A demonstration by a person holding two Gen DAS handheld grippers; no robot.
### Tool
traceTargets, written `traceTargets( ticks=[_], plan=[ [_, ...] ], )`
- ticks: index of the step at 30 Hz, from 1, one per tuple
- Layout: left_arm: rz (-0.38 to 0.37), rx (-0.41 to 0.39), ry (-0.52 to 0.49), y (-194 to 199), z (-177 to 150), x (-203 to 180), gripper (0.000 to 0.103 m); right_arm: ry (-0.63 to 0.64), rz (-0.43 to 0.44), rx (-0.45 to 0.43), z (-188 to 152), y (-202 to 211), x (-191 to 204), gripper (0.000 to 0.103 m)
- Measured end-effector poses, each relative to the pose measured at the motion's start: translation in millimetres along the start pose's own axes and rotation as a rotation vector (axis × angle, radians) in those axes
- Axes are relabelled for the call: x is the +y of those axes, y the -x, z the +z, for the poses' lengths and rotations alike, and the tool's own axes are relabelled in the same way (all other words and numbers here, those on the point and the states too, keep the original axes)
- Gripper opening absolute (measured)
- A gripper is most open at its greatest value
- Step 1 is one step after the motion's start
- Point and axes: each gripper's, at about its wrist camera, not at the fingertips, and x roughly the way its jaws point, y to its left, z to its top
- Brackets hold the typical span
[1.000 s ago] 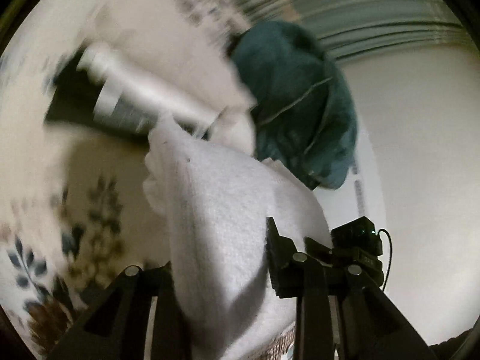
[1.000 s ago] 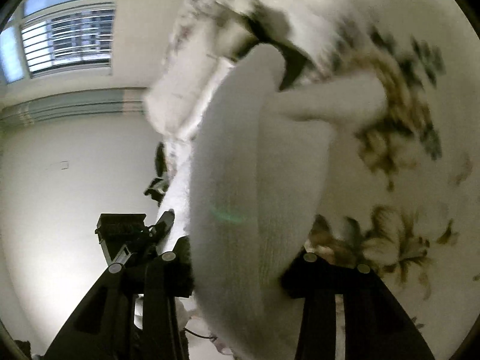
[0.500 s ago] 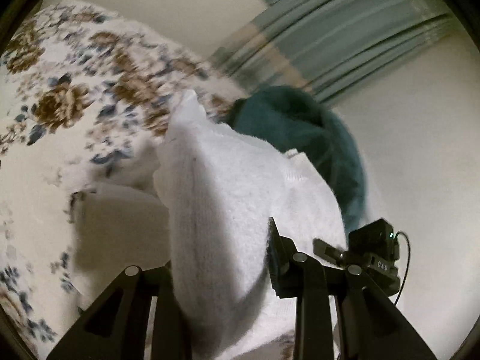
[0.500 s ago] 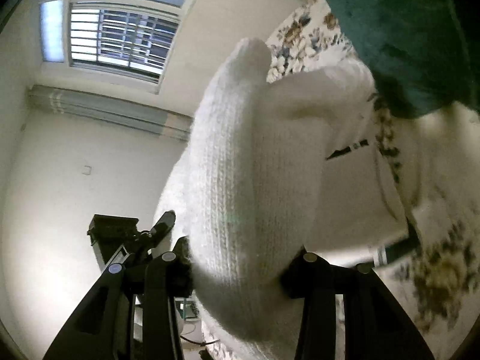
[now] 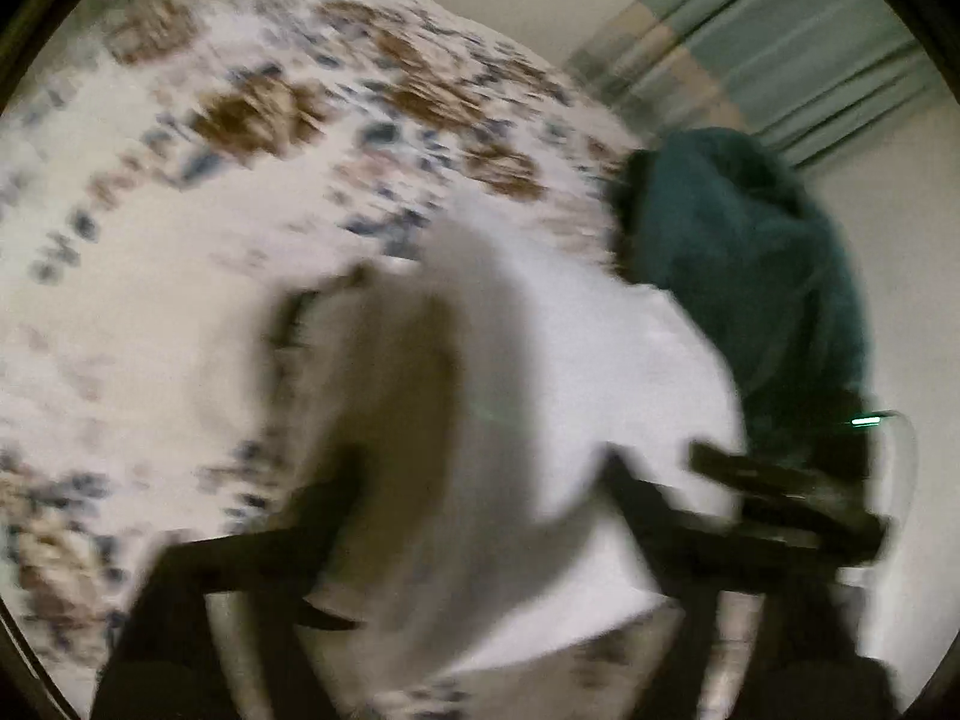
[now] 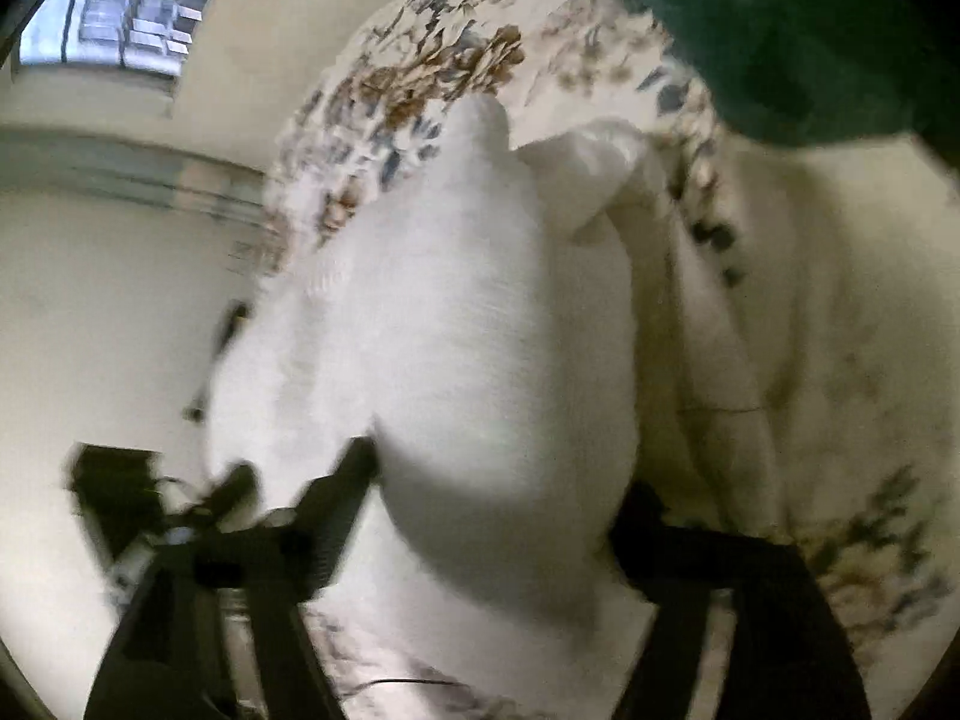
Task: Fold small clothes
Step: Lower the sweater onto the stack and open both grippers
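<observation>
A white knitted garment (image 5: 540, 396) hangs between both grippers above a floral bedsheet (image 5: 180, 276). My left gripper (image 5: 480, 480) is shut on one edge of it; the view is blurred by motion. In the right wrist view my right gripper (image 6: 498, 486) is shut on the same white garment (image 6: 468, 324), which bulges up between the fingers and hides much of the bed. The other gripper's body (image 6: 120, 480) shows at the lower left there.
A dark green garment (image 5: 750, 276) lies bunched on the bed just beyond the white one, also in the right wrist view (image 6: 798, 30). Cream walls, green-grey curtains (image 5: 798, 60) and a barred window (image 6: 120, 6) surround the bed.
Both grippers have swung with the white garment held; the views have tilted from wall and window toward the floral sheet. The grip on the garment is unchanged.
</observation>
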Motion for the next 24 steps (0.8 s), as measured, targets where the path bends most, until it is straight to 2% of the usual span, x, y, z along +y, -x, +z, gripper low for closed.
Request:
traceTargets(
  ticks=[1, 3, 4, 8, 11, 15, 19, 24],
  plan=[
    [0.03, -0.006, -0.007, 2.7, -3.1, -2.6, 0.094, 0.02, -0.033, -0.016, 0.9, 1.4, 3.2, 0.083],
    [0.082, -0.006, -0.02, -1.9, -4.0, -4.9, 0.097, 0.072, -0.125, -0.035, -2.9, 4.3, 13.7, 0.093],
    [0.125, -0.016, -0.033, -1.1, -5.4, -8.8, 0.099, 0.096, -0.158, -0.043, -2.9, 6.4, 18.0, 0.095],
    [0.266, -0.064, -0.135, 4.9, -16.7, -33.3, 0.1, 0.181, -0.318, -0.13, -16.7, 31.1, 41.7, 0.102],
    [0.322, -0.093, -0.174, 13.0, -30.4, -46.8, 0.1, 0.23, -0.444, -0.21, -34.9, 53.7, 53.6, 0.103],
    [0.386, -0.131, -0.207, 36.7, -62.2, -66.9, 0.1, 0.287, -0.598, -0.28, -77.2, 87.4, 68.0, 0.103],
    [0.412, -0.139, -0.222, 62.6, -94.2, -87.4, 0.1, 0.314, -0.642, -0.312, -120.4, 124.8, 79.5, 0.103],
    [0.422, -0.169, -0.256, 108.8, -128.0, -119.2, 0.1, 0.328, -0.652, -0.37, -177.9, 195.6, 96.0, 0.103]
  ],
)
